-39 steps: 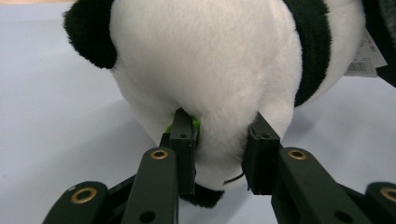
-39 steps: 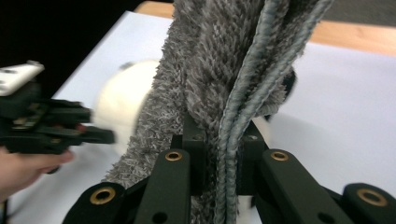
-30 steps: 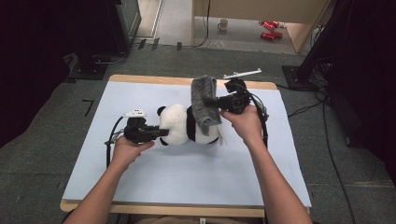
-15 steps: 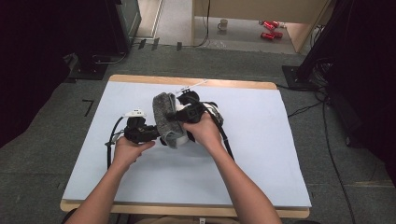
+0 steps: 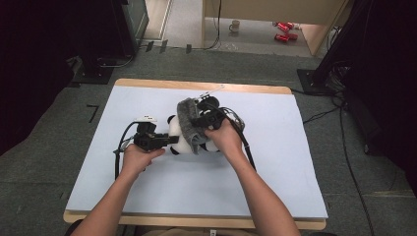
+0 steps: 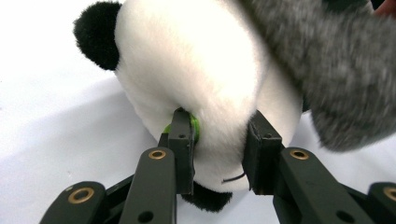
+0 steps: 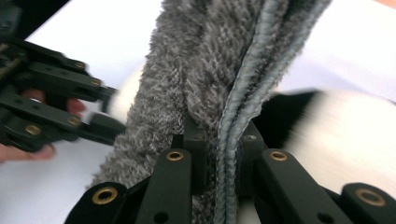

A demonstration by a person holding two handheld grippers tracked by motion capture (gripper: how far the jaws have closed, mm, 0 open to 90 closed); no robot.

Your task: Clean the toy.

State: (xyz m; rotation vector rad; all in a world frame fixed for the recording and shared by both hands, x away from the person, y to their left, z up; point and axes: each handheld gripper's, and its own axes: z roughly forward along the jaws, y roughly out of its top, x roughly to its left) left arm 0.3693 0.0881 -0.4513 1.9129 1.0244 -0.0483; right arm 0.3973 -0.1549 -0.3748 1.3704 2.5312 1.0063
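Observation:
A black-and-white plush panda [image 5: 178, 138] lies on the pale blue table mat [image 5: 275, 162]. Its white head [image 6: 196, 70] with a black ear bulges between my left gripper's [image 6: 218, 149] jaws, which are shut on it; a green bit shows at the left pad. My left gripper [image 5: 164, 141] comes at the panda from the left. A grey fuzzy cloth [image 5: 189, 123] hangs over the panda. My right gripper [image 7: 222, 158] is shut on the folded edge of that grey cloth [image 7: 219, 70], and it sits at the panda's right side [image 5: 199, 120].
The mat covers a wooden table [image 5: 255, 89]. Black cables [image 5: 120, 147] trail from both grippers. On the floor beyond stand a mug [image 5: 235, 25], red objects [image 5: 282, 30], dark stands and cables [image 5: 344, 98].
My right gripper has carried the grey cloth leftward and down, from above the panda's right side onto the panda. The left gripper has kept its hold in place.

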